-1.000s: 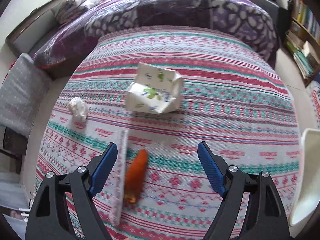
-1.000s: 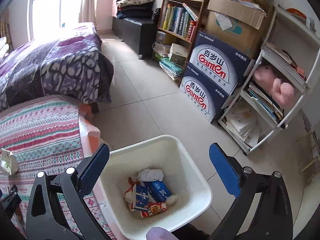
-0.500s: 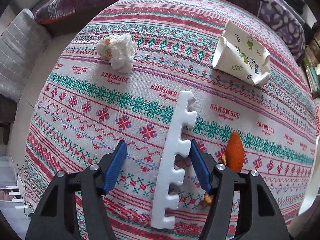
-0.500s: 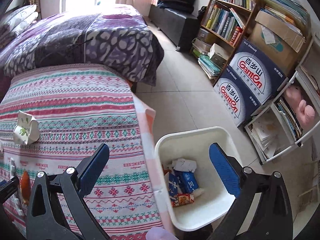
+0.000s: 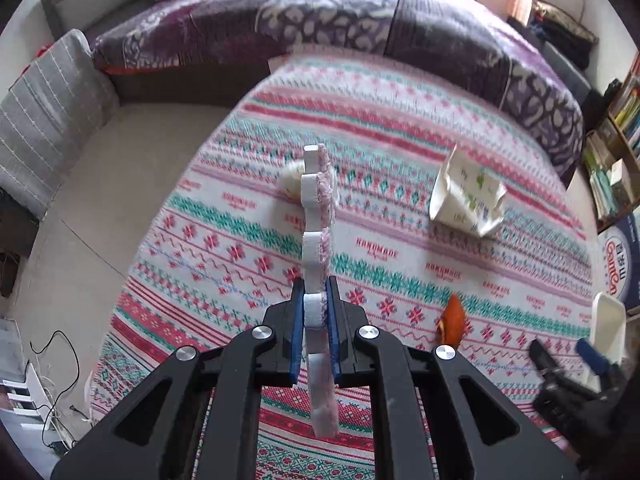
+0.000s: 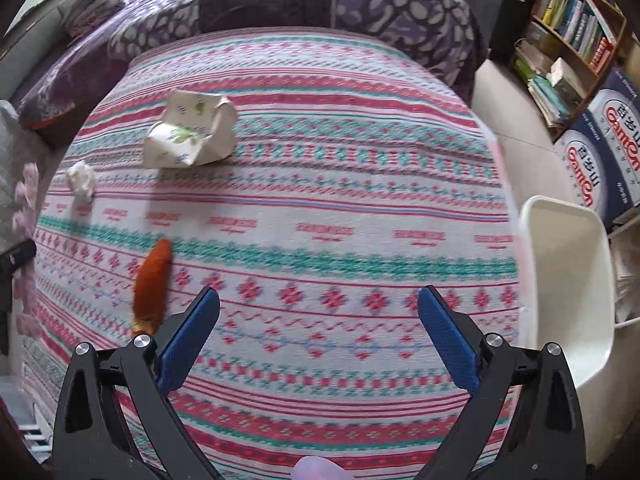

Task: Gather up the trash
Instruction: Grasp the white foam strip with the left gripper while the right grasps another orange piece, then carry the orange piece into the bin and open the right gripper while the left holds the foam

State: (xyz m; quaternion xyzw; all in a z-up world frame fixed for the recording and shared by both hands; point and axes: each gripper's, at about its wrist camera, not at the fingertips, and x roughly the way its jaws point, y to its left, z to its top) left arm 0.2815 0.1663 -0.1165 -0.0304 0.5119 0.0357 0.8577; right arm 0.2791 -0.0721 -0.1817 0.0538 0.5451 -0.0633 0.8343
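Foam strip [image 5: 316, 240] pinched on edge in the left gripper [image 5: 315, 320], lifted above the tablecloth [image 5: 400, 152]; right gripper [image 6: 318, 320] spread, empty. Carry it level toward the bin [image 6: 568, 280] off the cloth's right edge.

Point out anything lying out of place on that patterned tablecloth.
Litter on the tablecloth: a crumpled paper carton, a wadded tissue and an orange wrapper. The left gripper already holds the white foam strip.
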